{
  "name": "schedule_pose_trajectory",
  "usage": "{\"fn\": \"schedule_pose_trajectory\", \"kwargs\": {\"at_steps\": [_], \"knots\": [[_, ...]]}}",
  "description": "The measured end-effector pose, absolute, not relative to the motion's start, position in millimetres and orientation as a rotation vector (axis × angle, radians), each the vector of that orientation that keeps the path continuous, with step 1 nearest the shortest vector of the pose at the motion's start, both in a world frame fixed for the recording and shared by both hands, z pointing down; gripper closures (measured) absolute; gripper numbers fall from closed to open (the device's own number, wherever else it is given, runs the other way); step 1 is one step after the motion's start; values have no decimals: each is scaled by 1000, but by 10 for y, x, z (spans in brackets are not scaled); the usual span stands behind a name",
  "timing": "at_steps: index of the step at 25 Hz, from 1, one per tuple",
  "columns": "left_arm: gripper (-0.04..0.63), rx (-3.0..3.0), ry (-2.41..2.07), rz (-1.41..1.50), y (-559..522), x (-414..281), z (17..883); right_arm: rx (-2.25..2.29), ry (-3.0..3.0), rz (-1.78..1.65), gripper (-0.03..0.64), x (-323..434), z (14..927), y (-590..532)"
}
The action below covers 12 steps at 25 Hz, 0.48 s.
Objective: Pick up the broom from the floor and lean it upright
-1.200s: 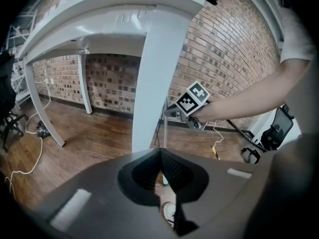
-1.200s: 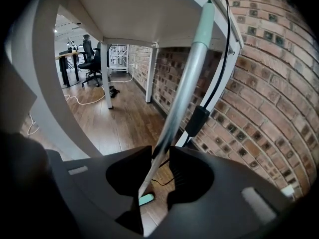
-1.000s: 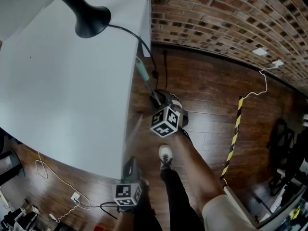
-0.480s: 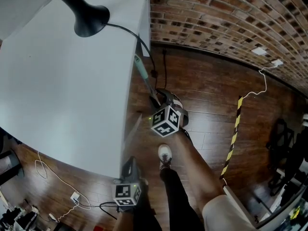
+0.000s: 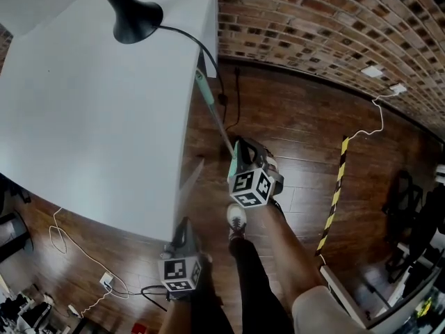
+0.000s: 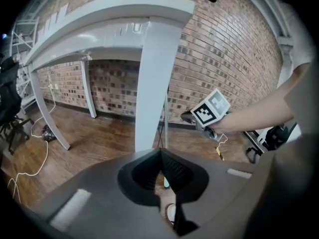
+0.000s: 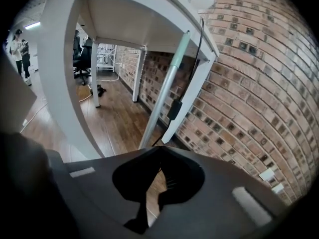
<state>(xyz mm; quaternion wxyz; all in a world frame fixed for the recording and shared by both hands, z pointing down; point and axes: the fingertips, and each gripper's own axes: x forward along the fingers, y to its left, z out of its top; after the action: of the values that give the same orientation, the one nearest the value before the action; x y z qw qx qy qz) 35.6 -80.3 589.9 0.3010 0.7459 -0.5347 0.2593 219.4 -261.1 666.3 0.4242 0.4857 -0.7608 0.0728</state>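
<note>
Right gripper [image 5: 236,150]: jaws have just been closing and are now pressed together, with nothing between them. The broom [image 5: 216,115] stands just ahead of its tips; we cannot tell if they touch. It leans steeply, green grip up against the edge of the white table [image 5: 104,131]. Left gripper [image 5: 186,227] hangs behind and to the left, near our shoe [image 5: 238,221]. We see its jaws pressed together too, empty.
</note>
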Motion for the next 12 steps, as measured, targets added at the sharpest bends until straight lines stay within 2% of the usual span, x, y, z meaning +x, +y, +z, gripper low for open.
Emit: {"fn": "schedule_pose_trajectory", "kwargs": {"at_steps": [7, 12], "knots": [[595, 2011, -1506, 694, -849, 105, 5481, 1262, -1856, 278, 603, 2409, 6362, -2080], [595, 2042, -1556, 647, -880, -226, 4911, 1382, -1877, 388, 603, 2415, 5694, -1785]]}}
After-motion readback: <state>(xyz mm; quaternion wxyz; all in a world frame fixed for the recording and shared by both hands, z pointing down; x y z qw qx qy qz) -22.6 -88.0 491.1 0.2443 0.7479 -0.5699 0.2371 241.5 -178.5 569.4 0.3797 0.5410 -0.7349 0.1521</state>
